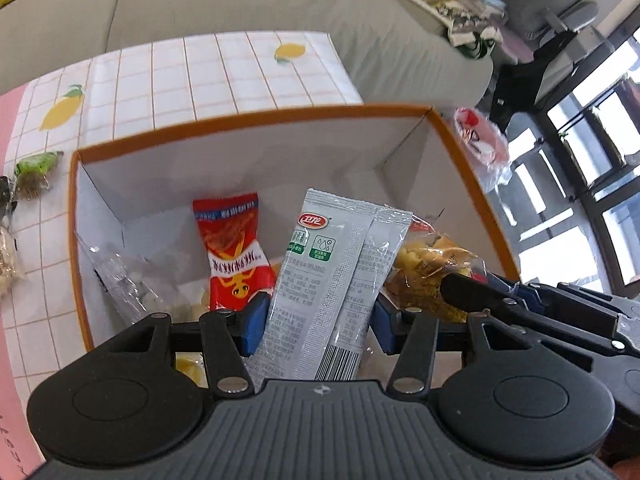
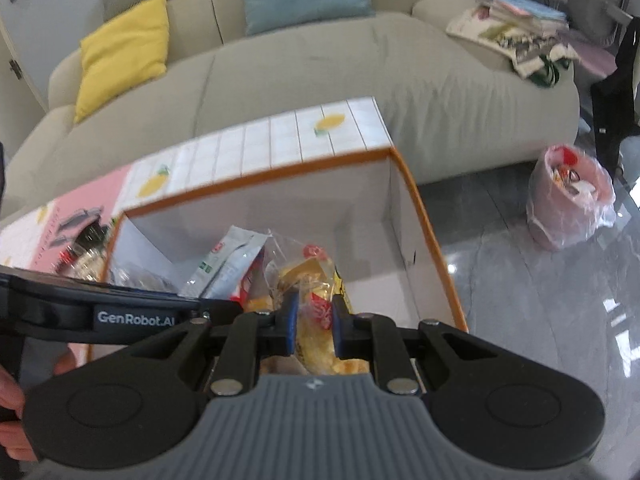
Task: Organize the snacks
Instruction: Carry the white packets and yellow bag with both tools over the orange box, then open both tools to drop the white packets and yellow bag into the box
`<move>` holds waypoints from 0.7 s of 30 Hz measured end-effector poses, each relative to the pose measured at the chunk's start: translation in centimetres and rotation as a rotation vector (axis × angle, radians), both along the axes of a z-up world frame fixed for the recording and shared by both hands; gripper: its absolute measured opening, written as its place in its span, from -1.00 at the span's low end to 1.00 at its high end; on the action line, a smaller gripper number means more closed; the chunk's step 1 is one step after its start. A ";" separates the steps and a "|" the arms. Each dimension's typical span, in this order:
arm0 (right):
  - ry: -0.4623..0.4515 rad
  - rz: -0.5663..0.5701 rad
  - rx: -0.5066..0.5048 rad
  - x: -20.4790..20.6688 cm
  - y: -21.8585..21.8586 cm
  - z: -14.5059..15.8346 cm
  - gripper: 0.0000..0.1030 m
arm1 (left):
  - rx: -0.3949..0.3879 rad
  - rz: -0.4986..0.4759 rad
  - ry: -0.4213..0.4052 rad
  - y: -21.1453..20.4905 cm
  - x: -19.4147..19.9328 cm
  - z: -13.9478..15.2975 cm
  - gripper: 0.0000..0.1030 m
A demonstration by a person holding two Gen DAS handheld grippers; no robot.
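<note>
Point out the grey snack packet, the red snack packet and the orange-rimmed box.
grey snack packet [image 1: 332, 280]: left wrist view, middle of its printed face.
red snack packet [image 1: 234, 256]: left wrist view, its front.
orange-rimmed box [image 1: 256, 118]: left wrist view, far rim.

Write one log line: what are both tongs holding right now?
left tongs: grey packet | right tongs: yellow snack bag | both over orange-rimmed box

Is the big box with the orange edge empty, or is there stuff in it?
Not empty. The box already holds a red snack packet and a clear wrapper on its floor.

Beige sofa [image 2: 320, 68], seemingly glossy grey floor [image 2: 520, 300]
</note>
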State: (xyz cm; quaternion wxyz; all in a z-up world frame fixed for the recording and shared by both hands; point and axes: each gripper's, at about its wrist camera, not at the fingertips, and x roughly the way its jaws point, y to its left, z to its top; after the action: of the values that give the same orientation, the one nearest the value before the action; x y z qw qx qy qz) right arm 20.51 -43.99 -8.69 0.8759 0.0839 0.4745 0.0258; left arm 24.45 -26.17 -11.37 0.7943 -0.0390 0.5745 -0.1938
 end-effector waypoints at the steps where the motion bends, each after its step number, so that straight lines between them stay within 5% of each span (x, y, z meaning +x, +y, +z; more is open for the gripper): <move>1: 0.006 0.004 -0.013 0.0 0.1 -0.3 -0.73 | 0.003 -0.006 0.011 -0.2 0.0 -0.2 0.18; 21: 0.157 -0.018 -0.063 0.3 -0.3 -3.6 -0.61 | 0.087 -0.059 0.110 -1.7 0.6 -1.4 0.35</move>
State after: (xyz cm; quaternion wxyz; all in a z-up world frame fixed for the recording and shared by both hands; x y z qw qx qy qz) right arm 20.84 -44.25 -12.33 0.8384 0.0620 0.5415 -0.0037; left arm 25.08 -27.86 -12.80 0.7563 0.0019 0.6263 -0.1893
